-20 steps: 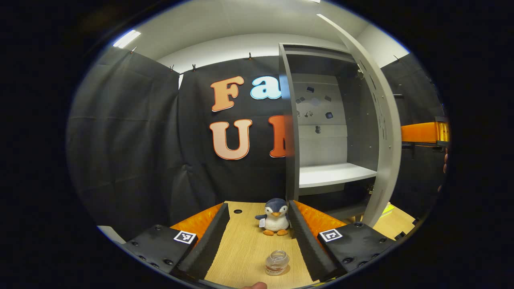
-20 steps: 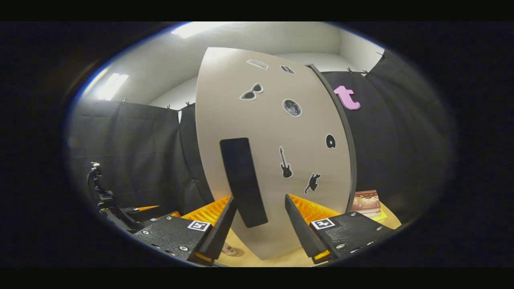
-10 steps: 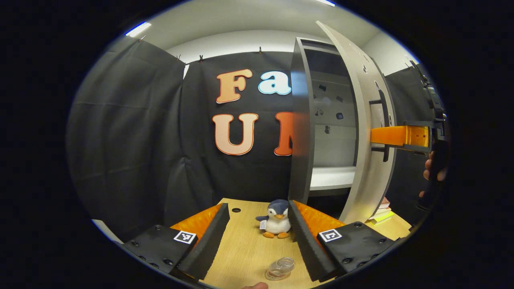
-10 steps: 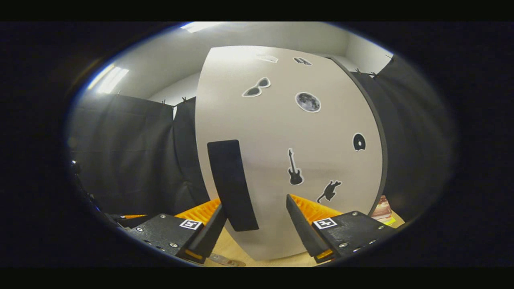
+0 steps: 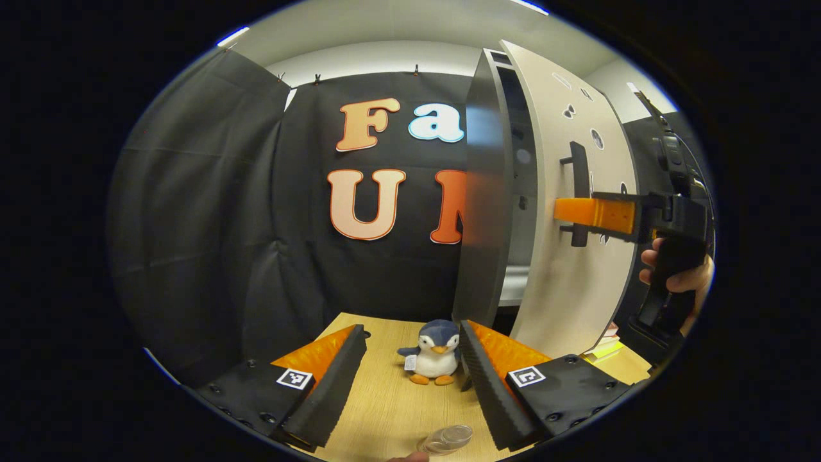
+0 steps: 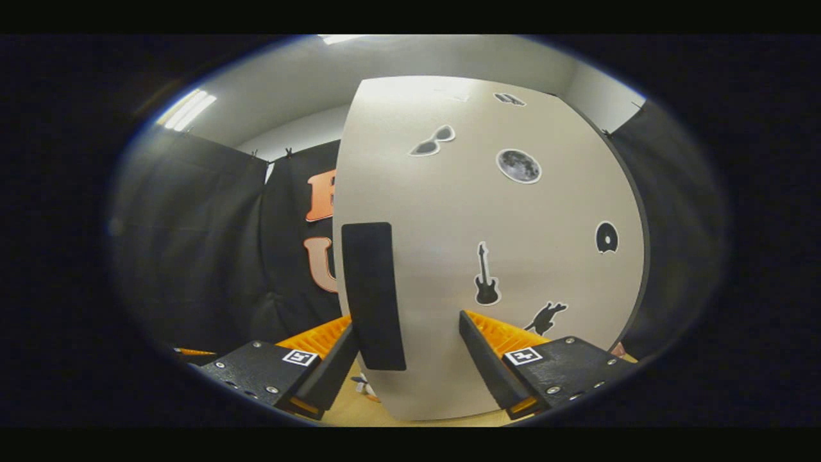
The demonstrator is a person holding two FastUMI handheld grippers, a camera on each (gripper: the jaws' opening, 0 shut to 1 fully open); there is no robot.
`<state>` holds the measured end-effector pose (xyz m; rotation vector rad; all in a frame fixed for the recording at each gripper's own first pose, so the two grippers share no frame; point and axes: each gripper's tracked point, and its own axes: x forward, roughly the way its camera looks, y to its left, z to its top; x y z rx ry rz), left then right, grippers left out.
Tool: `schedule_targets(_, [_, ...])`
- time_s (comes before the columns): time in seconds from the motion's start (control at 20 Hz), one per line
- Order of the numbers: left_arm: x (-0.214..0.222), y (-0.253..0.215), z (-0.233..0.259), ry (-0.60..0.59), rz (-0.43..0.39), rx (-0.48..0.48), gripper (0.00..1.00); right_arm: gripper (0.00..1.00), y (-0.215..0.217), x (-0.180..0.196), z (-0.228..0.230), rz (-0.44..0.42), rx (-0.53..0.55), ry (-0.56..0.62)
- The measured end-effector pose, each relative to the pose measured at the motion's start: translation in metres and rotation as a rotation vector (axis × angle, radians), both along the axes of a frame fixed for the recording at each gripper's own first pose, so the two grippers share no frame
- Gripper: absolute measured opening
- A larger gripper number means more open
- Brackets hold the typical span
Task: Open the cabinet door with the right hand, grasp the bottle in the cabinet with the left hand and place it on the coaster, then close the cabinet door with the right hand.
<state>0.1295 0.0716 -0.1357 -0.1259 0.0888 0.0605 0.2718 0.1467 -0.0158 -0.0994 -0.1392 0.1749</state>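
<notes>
The small clear glass bottle (image 5: 447,439) stands on the wooden table (image 5: 385,404) at the bottom edge of the left gripper view, below my open left gripper (image 5: 412,330). I cannot make out a coaster under it. The grey cabinet (image 5: 484,192) stands to the right, its stickered door (image 5: 571,289) swung almost shut. My right gripper (image 5: 571,213), held by a hand (image 5: 673,273), reaches the door at its black handle (image 5: 579,173). In the right gripper view the door (image 6: 487,212) is close ahead. The handle (image 6: 372,295) lies between the fingers of my open right gripper (image 6: 407,359), next to the left one.
A penguin plush (image 5: 433,359) sits on the table just beyond my left fingers, beside the cabinet's foot. Some books (image 5: 606,343) lie on the table behind the door. Black cloth walls close the booth to the left and rear.
The door has swung from wide open to nearly shut, with the right gripper following it at the handle. The left gripper has drawn back, so the bottle slid to the bottom edge.
</notes>
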Motion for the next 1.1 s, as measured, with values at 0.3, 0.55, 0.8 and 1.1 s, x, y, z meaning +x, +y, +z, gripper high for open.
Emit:
schedule_targets(0.3, [0.024, 0.000, -0.007, 0.006, -0.022, -0.030, 0.95, 0.92, -0.002, 0.012, -0.002, -0.076, 0.012, -0.017])
schedule_targets(0.55, [0.028, -0.004, -0.001, -0.007, -0.042, -0.027, 0.95, 0.93, -0.007, 0.028, -0.007, -0.096, 0.034, -0.011])
schedule_targets(0.8, [0.019, -0.009, 0.010, -0.008, -0.053, -0.024, 0.95, 0.93, -0.005, 0.024, -0.004, -0.079, 0.045, 0.024])
schedule_targets(1.1, [-0.015, -0.033, 0.035, -0.026, -0.068, 0.004, 0.95, 0.94, -0.034, -0.075, 0.008, -0.069, 0.094, 0.017])
